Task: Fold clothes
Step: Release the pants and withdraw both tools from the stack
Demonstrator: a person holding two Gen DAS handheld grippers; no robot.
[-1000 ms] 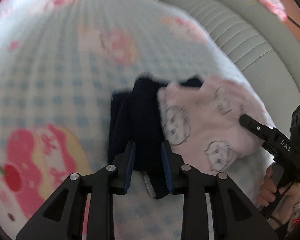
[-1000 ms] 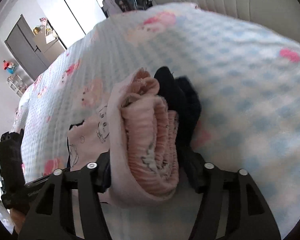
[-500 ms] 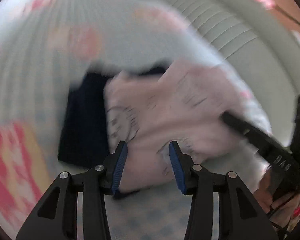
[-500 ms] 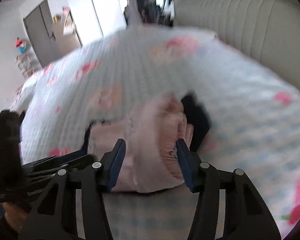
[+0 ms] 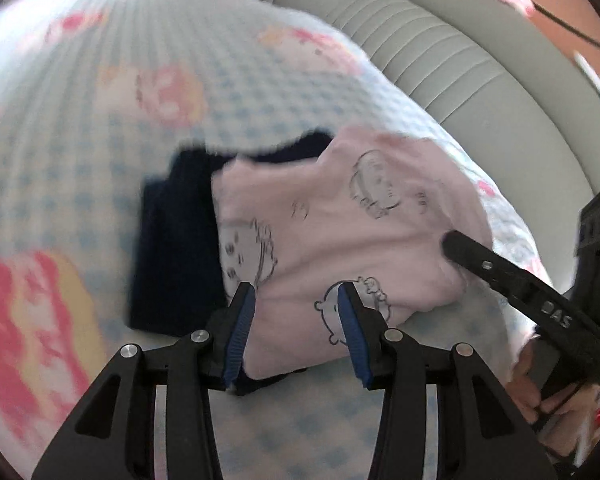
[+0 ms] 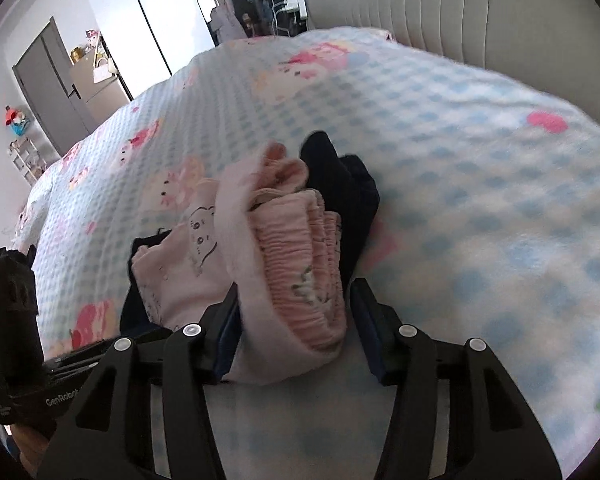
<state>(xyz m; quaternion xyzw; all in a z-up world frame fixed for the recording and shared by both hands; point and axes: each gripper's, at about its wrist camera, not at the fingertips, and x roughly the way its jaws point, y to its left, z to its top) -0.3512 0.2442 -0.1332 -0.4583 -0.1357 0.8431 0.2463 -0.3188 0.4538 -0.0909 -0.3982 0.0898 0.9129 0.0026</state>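
A folded pink garment with cartoon prints [image 5: 340,232] lies on top of a folded dark navy garment [image 5: 172,248] on the bed. My left gripper [image 5: 296,328] is open, its blue-padded fingers either side of the pink garment's near edge. My right gripper [image 6: 296,332] is open around the thick folded end of the pink garment [image 6: 292,264], with the navy garment [image 6: 340,192] beside it. The right gripper's finger [image 5: 500,276] shows in the left wrist view at the pile's right side. The left gripper's body [image 6: 12,312] shows at the left of the right wrist view.
The pile lies on a blue-checked blanket with pink cartoon prints [image 6: 460,152]. A grey padded headboard [image 5: 460,64] runs behind the pile. Wardrobe doors and a shelf [image 6: 100,60] stand beyond the bed's far end.
The left gripper moved right from the navy garment to the pink one, its jaws wider apart. The right gripper stayed around the pink garment's end. The pink garment now covers more of the navy one.
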